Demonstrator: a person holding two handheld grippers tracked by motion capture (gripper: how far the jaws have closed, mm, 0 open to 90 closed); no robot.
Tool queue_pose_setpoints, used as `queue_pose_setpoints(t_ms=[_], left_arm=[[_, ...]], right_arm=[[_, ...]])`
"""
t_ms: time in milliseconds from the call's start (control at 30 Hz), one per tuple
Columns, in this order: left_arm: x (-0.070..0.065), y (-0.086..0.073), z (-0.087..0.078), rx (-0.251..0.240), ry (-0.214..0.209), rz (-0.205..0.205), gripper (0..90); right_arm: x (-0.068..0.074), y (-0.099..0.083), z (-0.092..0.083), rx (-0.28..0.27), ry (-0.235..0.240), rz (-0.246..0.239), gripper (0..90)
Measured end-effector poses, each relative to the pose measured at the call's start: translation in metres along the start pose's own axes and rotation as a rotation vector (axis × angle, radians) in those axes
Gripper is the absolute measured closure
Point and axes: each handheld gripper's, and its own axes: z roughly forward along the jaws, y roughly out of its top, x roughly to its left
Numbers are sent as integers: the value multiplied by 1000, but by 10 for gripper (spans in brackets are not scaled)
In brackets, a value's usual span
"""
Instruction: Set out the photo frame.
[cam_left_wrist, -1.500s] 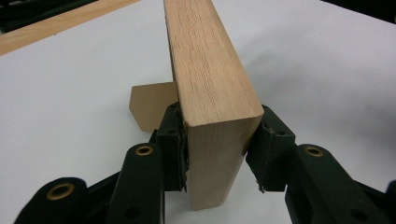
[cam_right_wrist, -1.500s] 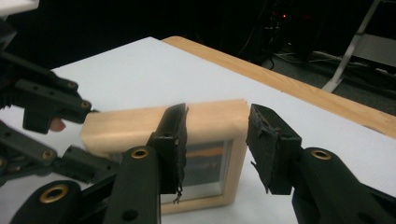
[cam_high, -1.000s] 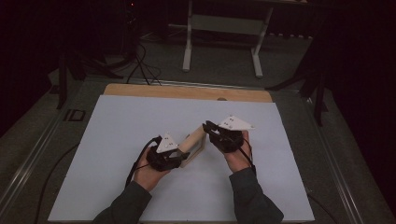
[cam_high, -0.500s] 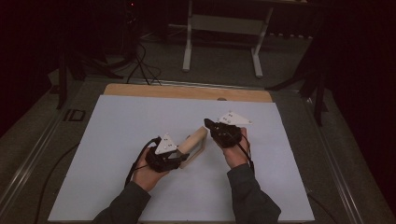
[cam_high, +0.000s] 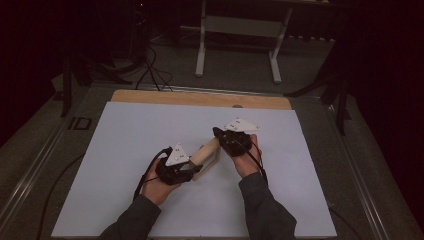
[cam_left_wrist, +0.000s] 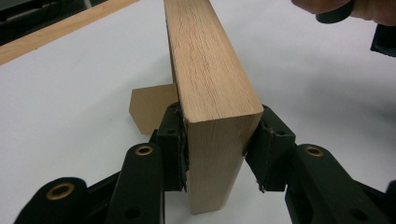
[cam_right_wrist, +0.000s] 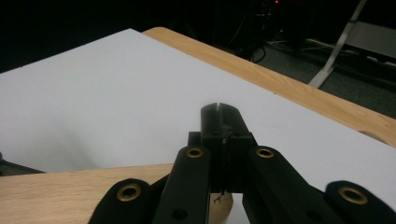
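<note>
Wooden block (cam_left_wrist: 212, 88) stands on edge on the white table (cam_high: 125, 145), near its middle, as my left gripper (cam_left_wrist: 215, 154) clamps one end between both pads. My right gripper (cam_right_wrist: 223, 126), jaws pressed together on nothing, hovers over the block's far end.

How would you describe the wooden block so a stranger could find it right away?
On the white table, look between the person's two hands near the middle. The wooden block is a pale plank standing on edge, one end clamped by the left gripper; nothing else there is bare, light-grained wood.
</note>
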Motion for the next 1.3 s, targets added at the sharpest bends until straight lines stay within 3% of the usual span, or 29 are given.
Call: queue_pose_setpoints(t_ms=[600,1300], left_arm=[[0,-1,0,-3,-1,4,607],[1,-2,-1,-6,0,-4,602]], right_arm=[[-1,-1,14,50,2,3,898],[1,0,13,72,-17,-10,899]])
